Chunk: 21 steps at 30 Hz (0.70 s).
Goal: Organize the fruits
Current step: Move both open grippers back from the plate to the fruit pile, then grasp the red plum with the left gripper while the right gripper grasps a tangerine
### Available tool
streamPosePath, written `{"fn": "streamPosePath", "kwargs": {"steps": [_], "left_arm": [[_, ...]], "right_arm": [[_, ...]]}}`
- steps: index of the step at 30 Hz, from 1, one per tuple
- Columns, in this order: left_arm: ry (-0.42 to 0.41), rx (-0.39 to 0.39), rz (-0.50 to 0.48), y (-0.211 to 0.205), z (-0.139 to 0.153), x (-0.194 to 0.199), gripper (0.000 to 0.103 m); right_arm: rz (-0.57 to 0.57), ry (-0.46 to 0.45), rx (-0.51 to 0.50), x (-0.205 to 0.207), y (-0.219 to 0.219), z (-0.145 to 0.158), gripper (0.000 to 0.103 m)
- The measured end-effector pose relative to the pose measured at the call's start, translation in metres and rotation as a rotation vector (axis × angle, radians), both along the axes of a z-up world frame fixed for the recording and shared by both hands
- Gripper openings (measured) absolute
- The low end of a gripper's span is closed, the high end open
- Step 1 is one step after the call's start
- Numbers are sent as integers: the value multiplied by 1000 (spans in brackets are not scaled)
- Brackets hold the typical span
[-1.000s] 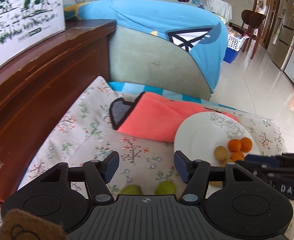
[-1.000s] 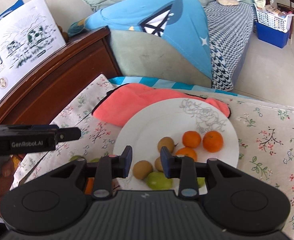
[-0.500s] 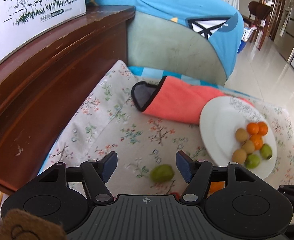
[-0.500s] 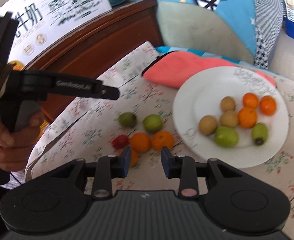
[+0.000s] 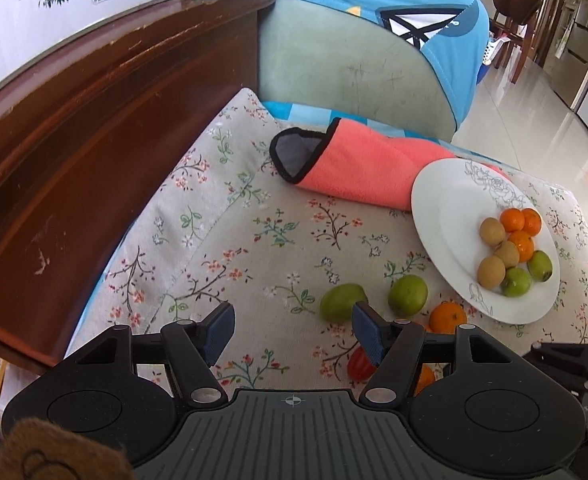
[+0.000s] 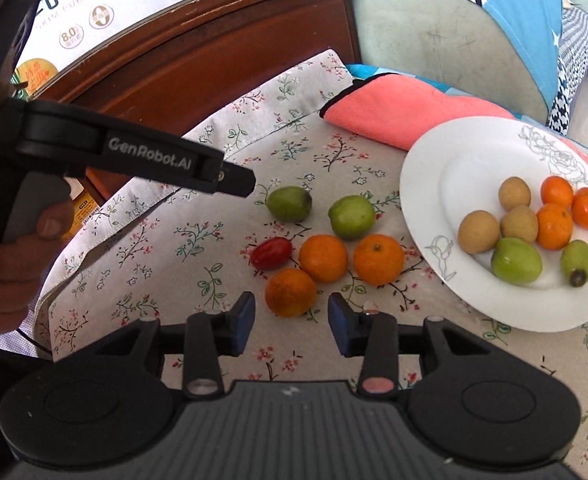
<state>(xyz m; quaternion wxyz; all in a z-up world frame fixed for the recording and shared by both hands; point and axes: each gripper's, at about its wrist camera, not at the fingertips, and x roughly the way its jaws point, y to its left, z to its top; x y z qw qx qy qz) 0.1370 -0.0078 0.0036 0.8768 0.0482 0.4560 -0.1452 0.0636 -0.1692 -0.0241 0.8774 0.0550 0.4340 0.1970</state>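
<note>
A white plate (image 6: 425, 168) (image 5: 429, 200) holds several fruits: brown ones, oranges and green ones. On the floral cloth beside it lie two green fruits (image 6: 289, 204) (image 6: 351, 217), three oranges (image 6: 290, 292) (image 6: 323, 258) (image 6: 378, 259) and a small red fruit (image 6: 271, 253). My right gripper (image 6: 290, 322) is open and empty, just in front of the nearest orange. My left gripper (image 5: 292, 330) is open and empty, above the cloth; a green fruit (image 5: 341, 302) lies just past its right finger. The left gripper also shows in the right wrist view (image 6: 230, 178).
A folded coral cloth (image 5: 365, 168) lies behind the plate. A dark wooden cabinet (image 5: 94, 128) runs along the left with a milk carton box (image 6: 142, 8) on top. A cushioned seat with blue fabric (image 5: 373, 40) stands behind.
Both grippers have pulled back and up from the plate. The right gripper has opened wider and now faces the loose fruits on the cloth. The left has stayed open.
</note>
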Motion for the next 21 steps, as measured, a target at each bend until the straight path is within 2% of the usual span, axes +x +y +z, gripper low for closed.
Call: {"fn": "streamPosePath", "kwargs": {"steps": [8,12,17,21], "left_arm": [[28,-8,10,5,-4,2,65],[30,-11,-4,6,-7,0,65],[-4,-3,-75,0,-9,-10,65],[-40,33,-150,-9,-13,-21,64]], "right_arm": [[9,1,-26,6,12,-10,44],[17,-9,-44,4,14,-11,30],[21,8,-24,-2,2,-9,29],[7,17,-27,-10,-14,-6,29]]}}
